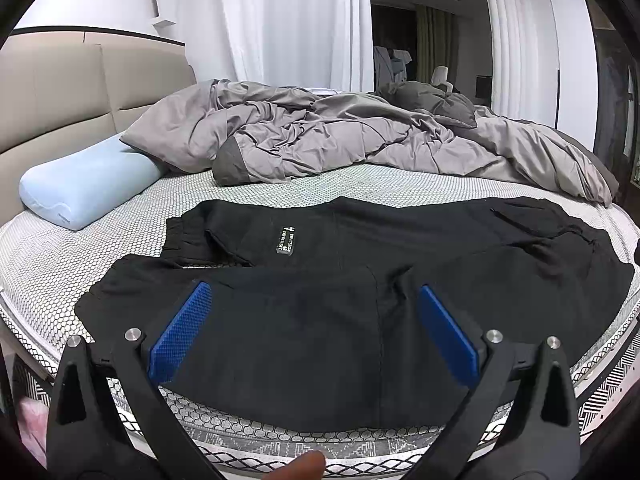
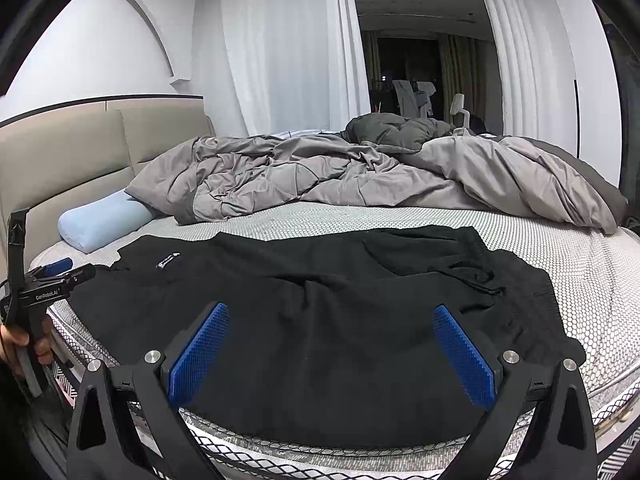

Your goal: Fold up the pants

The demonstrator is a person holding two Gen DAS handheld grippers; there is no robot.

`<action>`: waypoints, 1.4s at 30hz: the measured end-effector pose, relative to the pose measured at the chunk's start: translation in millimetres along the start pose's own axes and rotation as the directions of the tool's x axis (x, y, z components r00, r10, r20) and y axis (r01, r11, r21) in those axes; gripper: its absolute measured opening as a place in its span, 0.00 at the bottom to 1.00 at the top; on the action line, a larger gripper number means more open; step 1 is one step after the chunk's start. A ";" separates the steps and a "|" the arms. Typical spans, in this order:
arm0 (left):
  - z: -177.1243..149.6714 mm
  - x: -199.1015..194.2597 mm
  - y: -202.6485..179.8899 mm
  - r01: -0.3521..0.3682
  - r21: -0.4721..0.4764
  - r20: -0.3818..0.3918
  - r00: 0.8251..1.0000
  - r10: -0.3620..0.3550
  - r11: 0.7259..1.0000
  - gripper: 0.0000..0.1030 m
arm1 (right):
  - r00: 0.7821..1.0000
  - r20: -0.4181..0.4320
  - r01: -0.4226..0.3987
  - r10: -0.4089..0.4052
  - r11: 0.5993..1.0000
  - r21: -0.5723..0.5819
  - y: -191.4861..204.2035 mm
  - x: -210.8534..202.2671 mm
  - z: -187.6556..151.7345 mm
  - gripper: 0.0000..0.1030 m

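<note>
Black pants (image 1: 320, 312) lie spread across the near edge of the bed, with a small white-lettered label (image 1: 285, 241) on the upper layer. In the right wrist view the same pants (image 2: 320, 340) show a drawstring waistband at the right. My left gripper (image 1: 316, 296) hovers open over the near fabric, its blue pads (image 1: 180, 332) wide apart with nothing between them. Just above the cloth, my right gripper (image 2: 332, 316) is likewise open and holds nothing. The left gripper (image 2: 60, 270) also appears at the far left of the right wrist view, held by a hand (image 2: 16, 344).
A crumpled grey duvet (image 1: 340, 136) covers the back of the bed. A light blue pillow (image 1: 84, 188) lies at the left by the beige headboard (image 1: 60, 96). The mattress (image 1: 52, 256) has a honeycomb cover. White curtains hang behind.
</note>
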State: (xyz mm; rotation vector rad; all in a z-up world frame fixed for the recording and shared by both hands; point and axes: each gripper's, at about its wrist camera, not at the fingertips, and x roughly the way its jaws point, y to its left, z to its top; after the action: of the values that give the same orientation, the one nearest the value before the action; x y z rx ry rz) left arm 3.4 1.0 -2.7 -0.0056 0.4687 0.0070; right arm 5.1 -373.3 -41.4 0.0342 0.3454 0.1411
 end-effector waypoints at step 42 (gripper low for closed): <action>1.0 -0.1 5.4 0.003 -0.004 0.003 1.000 -0.003 1.000 0.99 | 1.000 0.001 0.001 -0.001 1.000 0.010 -5.8 -2.5 0.7 1.00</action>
State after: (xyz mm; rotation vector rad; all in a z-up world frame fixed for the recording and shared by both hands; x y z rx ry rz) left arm 3.8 6.5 -1.8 -0.0105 0.4656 0.0053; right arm 3.8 -379.4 -40.3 0.0437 0.3447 0.1387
